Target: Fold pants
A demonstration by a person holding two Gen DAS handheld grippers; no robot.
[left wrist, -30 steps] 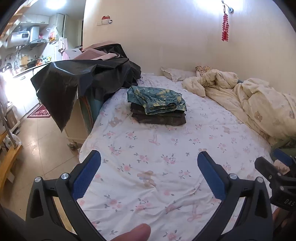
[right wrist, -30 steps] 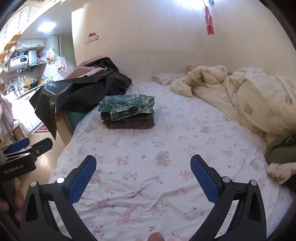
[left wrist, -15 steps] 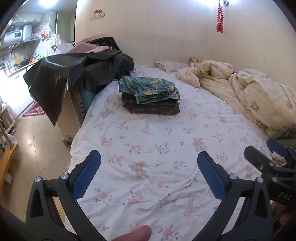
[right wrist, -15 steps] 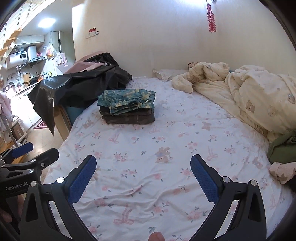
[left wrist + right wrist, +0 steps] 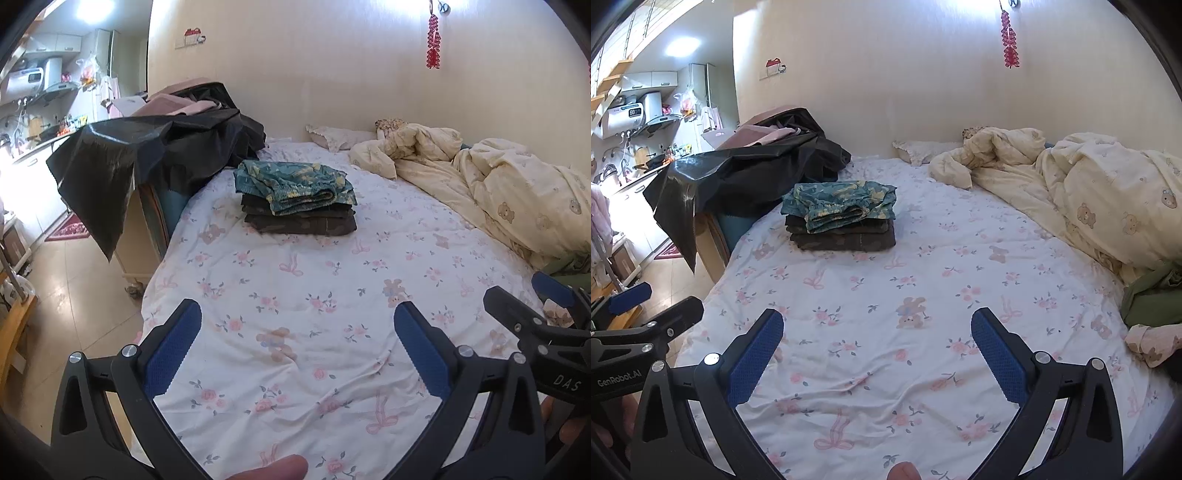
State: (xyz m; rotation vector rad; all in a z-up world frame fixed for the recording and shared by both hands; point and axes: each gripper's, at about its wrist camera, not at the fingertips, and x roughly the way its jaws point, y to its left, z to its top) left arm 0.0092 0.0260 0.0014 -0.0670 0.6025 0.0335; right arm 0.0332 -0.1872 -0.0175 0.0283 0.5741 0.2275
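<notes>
Bed (image 5: 295, 295) with floral sheet filling most of both views. Cream duvet (image 5: 1089, 206) lying bunched along right side, by wall. Black cover (image 5: 147, 162) draping over furniture at left. Stack of folded pants (image 5: 295, 199) sitting on far left part of bed, teal patterned pair on top. Left tool (image 5: 297, 343) hovering over near sheet, jaws spread wide, gripping nothing. Right tool (image 5: 877, 343) hovering alongside, likewise spread and empty.

Bare sheet (image 5: 303, 295) ahead lies open; folded stack (image 5: 295, 197) and quilt (image 5: 517, 192) flank it
</notes>
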